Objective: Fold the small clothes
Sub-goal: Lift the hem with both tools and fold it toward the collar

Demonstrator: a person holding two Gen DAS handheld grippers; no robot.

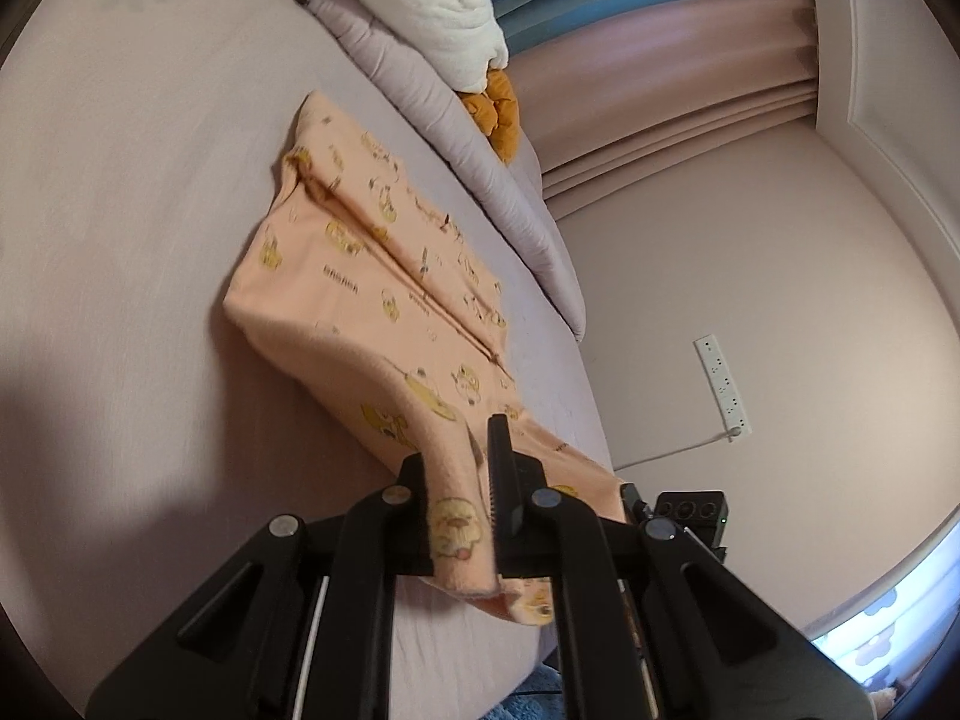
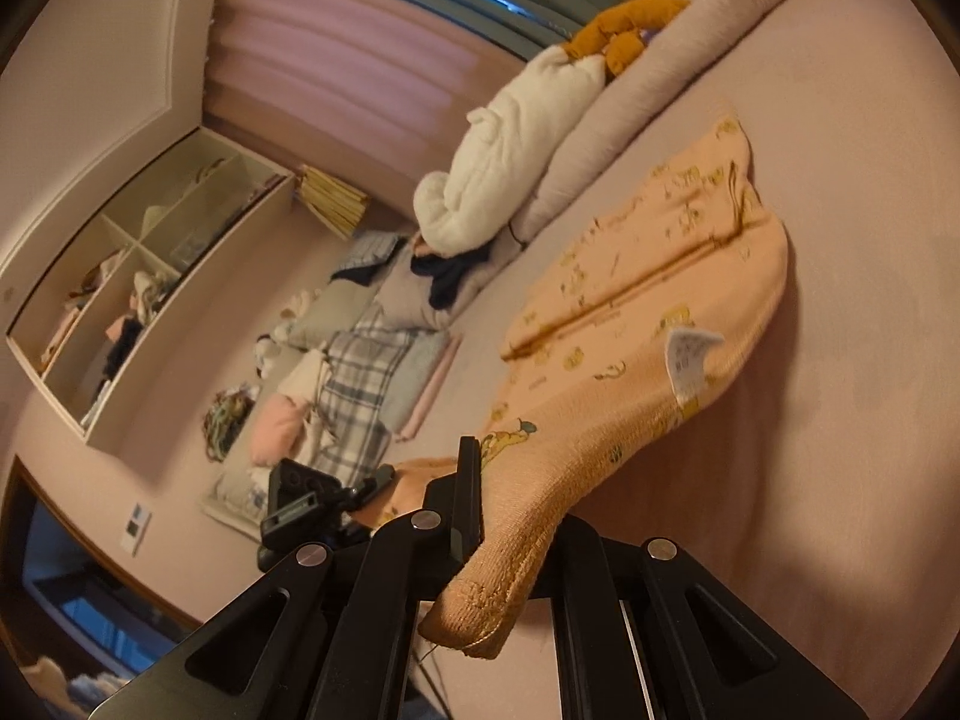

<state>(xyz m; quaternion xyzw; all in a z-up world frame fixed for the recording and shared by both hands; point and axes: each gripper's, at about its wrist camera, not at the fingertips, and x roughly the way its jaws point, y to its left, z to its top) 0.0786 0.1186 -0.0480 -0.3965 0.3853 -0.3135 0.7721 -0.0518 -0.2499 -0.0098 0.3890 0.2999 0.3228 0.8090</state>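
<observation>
Soft, light peach garment (image 1: 366, 276) lies on the bed (image 1: 138, 192). Left claw (image 1: 462, 480) and right claw (image 2: 516, 516) each pinch a limp end; grip hems.

The near end of the peach cotton baby garment with yellow cartoon prints (image 1: 372, 276) is hidden between the black fingers of the left gripper (image 1: 459, 480). In the right wrist view its ribbed cuff covers one finger of the right gripper (image 2: 510, 516), so that finger cannot be seen. The writing on the small white care label (image 2: 687, 360) is too small to read. The fluffy white blanket (image 1: 444, 6) is cut off by the top edge. The things in the open white shelf (image 2: 138, 276) are too blurry to name.
</observation>
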